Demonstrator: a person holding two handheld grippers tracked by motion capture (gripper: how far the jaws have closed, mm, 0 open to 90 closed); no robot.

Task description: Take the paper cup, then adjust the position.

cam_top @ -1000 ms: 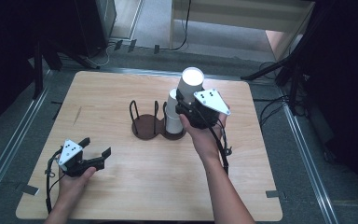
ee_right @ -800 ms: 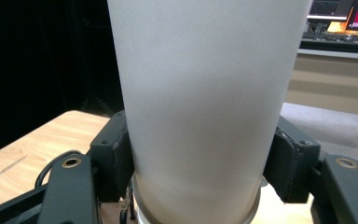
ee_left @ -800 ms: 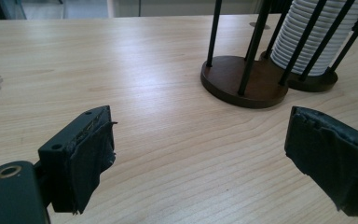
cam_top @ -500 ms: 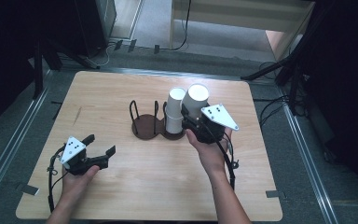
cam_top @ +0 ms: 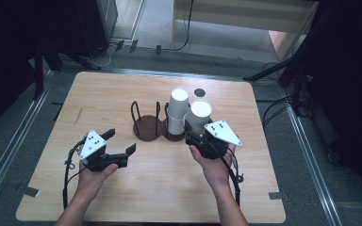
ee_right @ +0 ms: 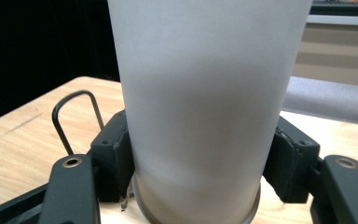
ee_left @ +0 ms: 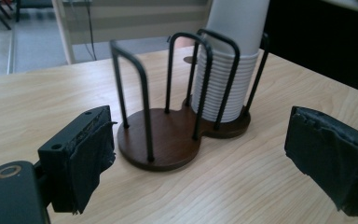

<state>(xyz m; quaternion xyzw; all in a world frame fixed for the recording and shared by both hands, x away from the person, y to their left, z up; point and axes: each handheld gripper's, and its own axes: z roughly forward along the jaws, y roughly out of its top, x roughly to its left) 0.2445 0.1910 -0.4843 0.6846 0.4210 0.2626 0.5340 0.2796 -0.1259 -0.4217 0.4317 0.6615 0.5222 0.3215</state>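
Note:
A dark wooden cup rack (cam_top: 147,128) with black wire loops stands mid-table; its right bay holds a stack of white paper cups (cam_top: 177,112), its left bay is empty. My right gripper (cam_top: 197,130) is shut on a single white cup (cam_top: 201,112), held rim-down just right of the stack. In the right gripper view both pads (ee_right: 116,161) press on the cup (ee_right: 205,93). My left gripper (cam_top: 120,141) hovers open to the left of the rack. In the left gripper view its jaws (ee_left: 205,149) stand wide apart before the rack (ee_left: 161,140) and stack (ee_left: 226,79).
A small dark round mark (cam_top: 199,92) lies on the wooden table (cam_top: 122,193) behind the stack. Metal rails run along both table sides, with cables and stand legs on the floor beyond the far edge.
My right gripper has carried the single cup down and to the right, off the top of the stack. My left gripper has risen and drifted right toward the rack.

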